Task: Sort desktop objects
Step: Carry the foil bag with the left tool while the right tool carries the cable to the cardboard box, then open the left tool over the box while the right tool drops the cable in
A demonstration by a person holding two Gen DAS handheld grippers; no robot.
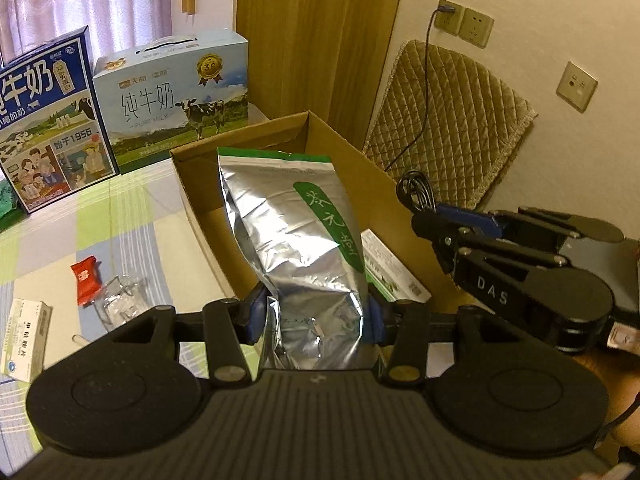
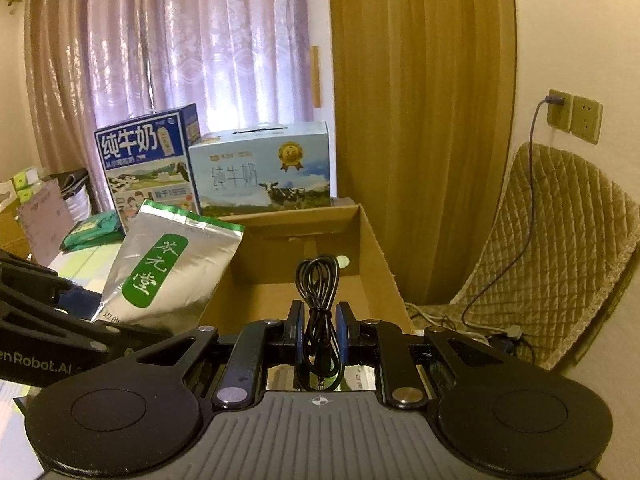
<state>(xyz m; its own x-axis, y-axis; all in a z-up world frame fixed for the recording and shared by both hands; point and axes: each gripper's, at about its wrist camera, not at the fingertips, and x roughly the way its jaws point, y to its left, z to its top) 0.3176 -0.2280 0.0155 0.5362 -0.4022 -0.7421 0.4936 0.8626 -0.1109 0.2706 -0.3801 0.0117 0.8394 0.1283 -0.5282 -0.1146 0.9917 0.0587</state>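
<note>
Trouble could come from two things going into one box at once. We hold a tall silver foil bag with a green label (image 1: 296, 240) in our left gripper (image 1: 316, 316), which pinches the bag low down by its bottom part. The bag stands up over the near edge of the open brown cardboard box (image 1: 384, 200). It is soft and crinkly, so it could bend over or slip out and fall on the striped tablecloth (image 1: 132, 216) and not in the box.

Our right gripper (image 2: 320, 332) pinches a small coiled black cable (image 2: 318, 280) over the same box. The loops hang loose, so one could catch on the box wall or on the bag. The two grippers are near each other and could bump.

A flat white and green packet (image 1: 394, 272) already lies in the box by the near wall. A red candy wrapper (image 1: 86, 280) and a white medicine box (image 1: 24, 340) wait near the left edge of the table.
</note>
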